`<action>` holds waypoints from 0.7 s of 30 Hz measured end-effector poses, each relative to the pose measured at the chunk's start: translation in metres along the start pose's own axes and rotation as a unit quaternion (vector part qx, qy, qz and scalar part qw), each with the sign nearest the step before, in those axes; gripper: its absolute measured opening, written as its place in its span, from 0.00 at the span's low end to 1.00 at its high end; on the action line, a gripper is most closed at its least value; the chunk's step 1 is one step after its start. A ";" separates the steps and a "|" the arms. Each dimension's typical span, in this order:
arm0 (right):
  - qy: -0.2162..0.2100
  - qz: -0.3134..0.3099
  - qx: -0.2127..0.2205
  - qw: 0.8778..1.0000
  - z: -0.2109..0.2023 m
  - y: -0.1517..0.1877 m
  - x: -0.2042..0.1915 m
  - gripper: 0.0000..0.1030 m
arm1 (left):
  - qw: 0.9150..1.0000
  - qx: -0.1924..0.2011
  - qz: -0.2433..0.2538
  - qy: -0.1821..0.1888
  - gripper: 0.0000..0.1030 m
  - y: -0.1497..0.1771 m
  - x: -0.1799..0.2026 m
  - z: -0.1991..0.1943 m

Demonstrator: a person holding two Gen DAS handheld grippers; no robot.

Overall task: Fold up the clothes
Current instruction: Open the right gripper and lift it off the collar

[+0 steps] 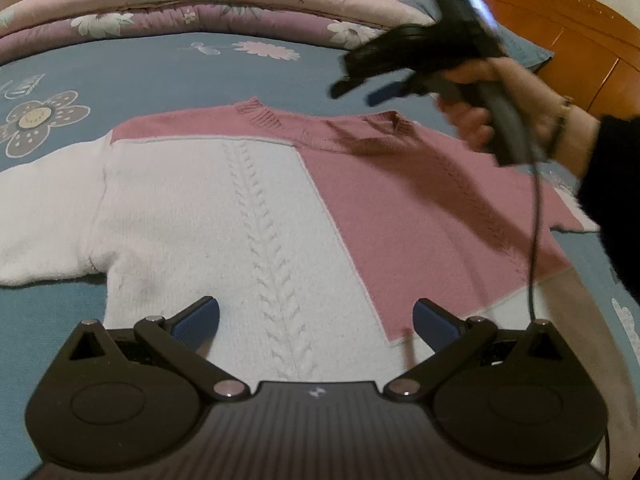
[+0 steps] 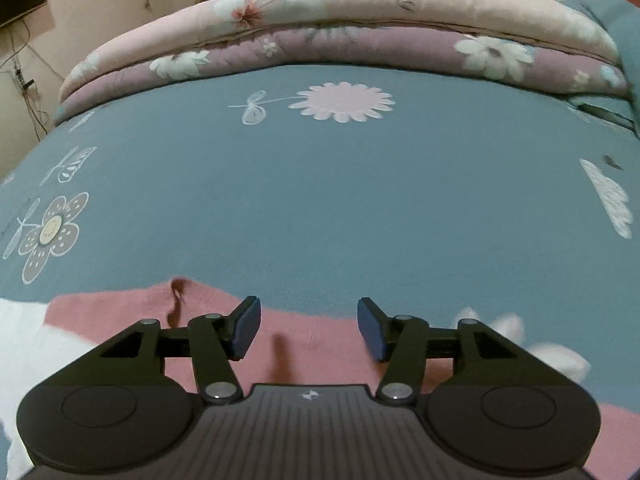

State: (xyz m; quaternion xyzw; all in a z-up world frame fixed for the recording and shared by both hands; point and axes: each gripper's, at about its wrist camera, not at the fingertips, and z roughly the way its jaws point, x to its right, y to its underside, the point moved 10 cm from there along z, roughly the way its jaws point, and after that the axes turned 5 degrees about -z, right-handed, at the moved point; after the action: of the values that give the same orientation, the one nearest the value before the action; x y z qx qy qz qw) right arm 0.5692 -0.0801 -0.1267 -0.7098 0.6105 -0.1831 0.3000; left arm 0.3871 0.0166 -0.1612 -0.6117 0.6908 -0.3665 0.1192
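My left gripper [image 1: 316,318] hovers over the sweater [image 1: 248,208], jaws spread wide, nothing between the pads. Only the left view gives me the whole garment: it lies flat on the blue bedsheet [image 1: 160,76], white body with a cable braid, pink panel across the shoulders and right half, one white sleeve running off the left edge. The same view catches my right gripper [image 1: 362,90] in the air above the collar, blurred, held by a hand [image 1: 496,108], cable hanging down. From the right view I see just a pink strip of sweater under the right gripper [image 2: 309,328], jaws apart and empty, then mostly sheet and the quilt [image 2: 344,32] behind. The right sleeve is cut off; I can't make it out.
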 end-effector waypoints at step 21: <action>-0.088 0.111 -0.023 0.990 0.001 0.047 0.000 0.74 | 1.000 0.002 0.001 -0.002 0.99 0.001 0.001 -0.001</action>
State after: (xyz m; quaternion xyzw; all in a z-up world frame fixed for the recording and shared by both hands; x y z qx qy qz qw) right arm 0.5341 -0.0835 -0.1584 -0.6578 0.6606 -0.0712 0.3547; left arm 0.3856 0.0161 -0.1606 -0.6114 0.6905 -0.3666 0.1226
